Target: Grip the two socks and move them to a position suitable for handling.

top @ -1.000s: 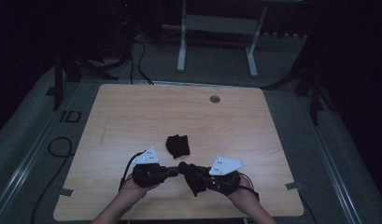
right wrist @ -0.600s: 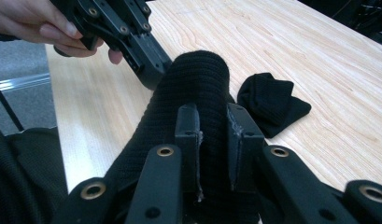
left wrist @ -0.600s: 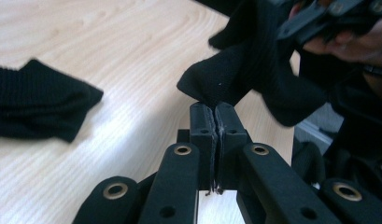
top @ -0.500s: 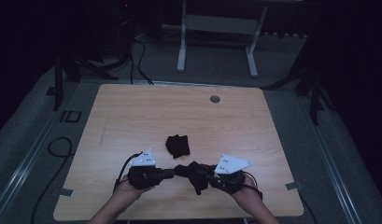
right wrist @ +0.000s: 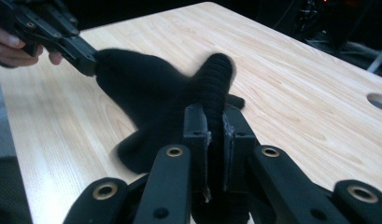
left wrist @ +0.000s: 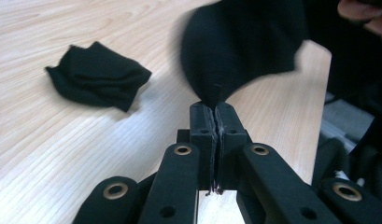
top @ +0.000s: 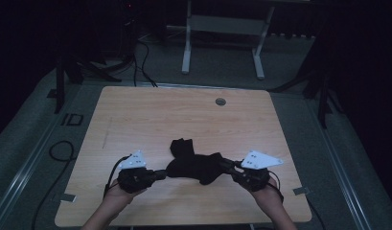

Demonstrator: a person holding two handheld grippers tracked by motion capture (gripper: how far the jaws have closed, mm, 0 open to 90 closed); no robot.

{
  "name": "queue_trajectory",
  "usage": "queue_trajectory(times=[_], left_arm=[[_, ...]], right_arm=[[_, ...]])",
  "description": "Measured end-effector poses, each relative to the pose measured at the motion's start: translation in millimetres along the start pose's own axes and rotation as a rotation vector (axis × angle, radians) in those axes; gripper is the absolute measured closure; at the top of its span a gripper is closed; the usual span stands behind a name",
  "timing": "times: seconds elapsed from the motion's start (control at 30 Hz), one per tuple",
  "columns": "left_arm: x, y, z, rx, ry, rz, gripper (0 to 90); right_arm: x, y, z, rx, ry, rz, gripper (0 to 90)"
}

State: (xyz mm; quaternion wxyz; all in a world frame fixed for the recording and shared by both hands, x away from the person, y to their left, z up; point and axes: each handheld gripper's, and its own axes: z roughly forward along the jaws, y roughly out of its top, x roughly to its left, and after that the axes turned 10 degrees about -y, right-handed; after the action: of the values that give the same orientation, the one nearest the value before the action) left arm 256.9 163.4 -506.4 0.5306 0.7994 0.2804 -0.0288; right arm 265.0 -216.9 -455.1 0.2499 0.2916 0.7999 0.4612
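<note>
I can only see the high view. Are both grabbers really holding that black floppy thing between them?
Observer: Yes. In the left gripper view, the left gripper pinches one thin edge of the black sock with its jaws pressed tight.
Operator: And the other grabber?
Observer: In the right gripper view, the right gripper has a thick ribbed fold of the sock between its jaws, which have just been closing on it.
Operator: What is the small black lump behind?
Observer: The left gripper view shows it as a second sock, folded, lying apart on the table.
</note>
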Motion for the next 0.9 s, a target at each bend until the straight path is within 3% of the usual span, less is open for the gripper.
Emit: queue_trajectory(times=[0.13, 0.27, 0.4, 0.63, 0.7, 0.9], left_arm=[[-1.9, -1.4, -10.4, -0.004, 0.020, -0.007, 88.1], [-4.7, -3.0, -14.7, 0.000, 0.029, -0.002, 88.1], [-3.2, -14.7, -11.4, 0.046, 0.019, -0.045, 88.0], [7.3, -41.2, 14.7, 0.139, -0.002, -0.136, 87.7], [8.7, -44.3, 18.8, 0.153, -0.002, -0.145, 87.5], [14.0, -50.7, 22.8, 0.170, 0.005, -0.157, 86.7]], right_arm=[[-11.8, -4.9, -8.7, 0.007, -0.042, 0.028, 82.5], [-15.8, -14.3, -9.7, 0.036, -0.034, 0.045, 81.9], [-16.8, -28.2, -5.0, 0.080, -0.017, 0.061, 81.0], [-11.0, -61.8, 26.6, 0.209, 0.002, 0.081, 80.9], [-10.1, -69.5, 35.8, 0.252, 0.013, 0.071, 80.2], [-10.4, -79.3, 48.0, 0.292, 0.021, 0.075, 75.6]])
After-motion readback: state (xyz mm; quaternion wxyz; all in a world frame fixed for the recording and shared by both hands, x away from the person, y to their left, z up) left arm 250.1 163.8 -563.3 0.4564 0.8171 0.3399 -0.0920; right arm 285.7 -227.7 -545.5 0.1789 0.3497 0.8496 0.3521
